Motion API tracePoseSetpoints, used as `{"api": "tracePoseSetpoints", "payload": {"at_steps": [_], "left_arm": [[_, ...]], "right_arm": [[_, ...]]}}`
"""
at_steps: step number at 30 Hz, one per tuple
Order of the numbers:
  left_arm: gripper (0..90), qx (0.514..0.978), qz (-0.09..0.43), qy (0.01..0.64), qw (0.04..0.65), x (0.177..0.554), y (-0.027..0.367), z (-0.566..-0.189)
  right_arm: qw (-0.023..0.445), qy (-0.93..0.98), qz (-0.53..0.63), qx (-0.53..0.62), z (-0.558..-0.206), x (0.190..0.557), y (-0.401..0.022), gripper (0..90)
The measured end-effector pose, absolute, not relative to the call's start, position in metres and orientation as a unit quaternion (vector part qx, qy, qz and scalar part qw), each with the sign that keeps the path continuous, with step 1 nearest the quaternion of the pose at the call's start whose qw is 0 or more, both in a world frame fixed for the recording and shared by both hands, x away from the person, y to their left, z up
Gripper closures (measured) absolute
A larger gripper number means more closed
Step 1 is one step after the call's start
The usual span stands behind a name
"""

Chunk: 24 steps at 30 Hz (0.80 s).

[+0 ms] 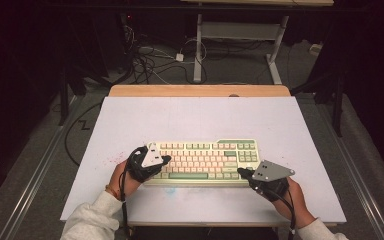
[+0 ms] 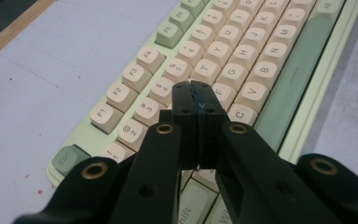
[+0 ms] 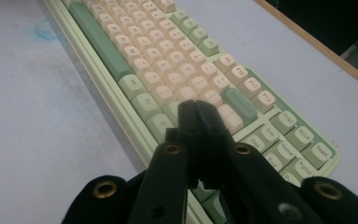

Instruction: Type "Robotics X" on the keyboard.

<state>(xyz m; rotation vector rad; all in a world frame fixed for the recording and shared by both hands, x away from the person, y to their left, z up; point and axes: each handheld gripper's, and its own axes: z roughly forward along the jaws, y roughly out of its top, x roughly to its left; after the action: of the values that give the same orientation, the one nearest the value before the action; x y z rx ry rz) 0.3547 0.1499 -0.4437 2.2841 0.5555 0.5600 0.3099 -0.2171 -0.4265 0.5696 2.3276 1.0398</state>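
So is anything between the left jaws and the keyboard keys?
Nothing visible. The left gripper hangs with its jaws shut right above the keyboard, tips over the letter keys near the F, with no object between them.

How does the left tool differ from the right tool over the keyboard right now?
The left tool sits at the keyboard's left end, tips above the D and F letter keys; the right tool sits toward the right end, tips near the green enter key. Both are shut and hold nothing.
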Motion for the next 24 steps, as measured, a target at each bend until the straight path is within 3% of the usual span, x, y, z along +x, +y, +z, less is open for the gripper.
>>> {"api": "tracePoseSetpoints", "payload": {"at_steps": [24], "left_arm": [[87.3, 0.886, 0.217, 0.200, 0.358, 0.3449, 0.1479, -0.4411]], "right_arm": [[0.262, 0.858, 0.384, 0.218, -0.4260, 0.3123, -0.2195, 90.0]]}}
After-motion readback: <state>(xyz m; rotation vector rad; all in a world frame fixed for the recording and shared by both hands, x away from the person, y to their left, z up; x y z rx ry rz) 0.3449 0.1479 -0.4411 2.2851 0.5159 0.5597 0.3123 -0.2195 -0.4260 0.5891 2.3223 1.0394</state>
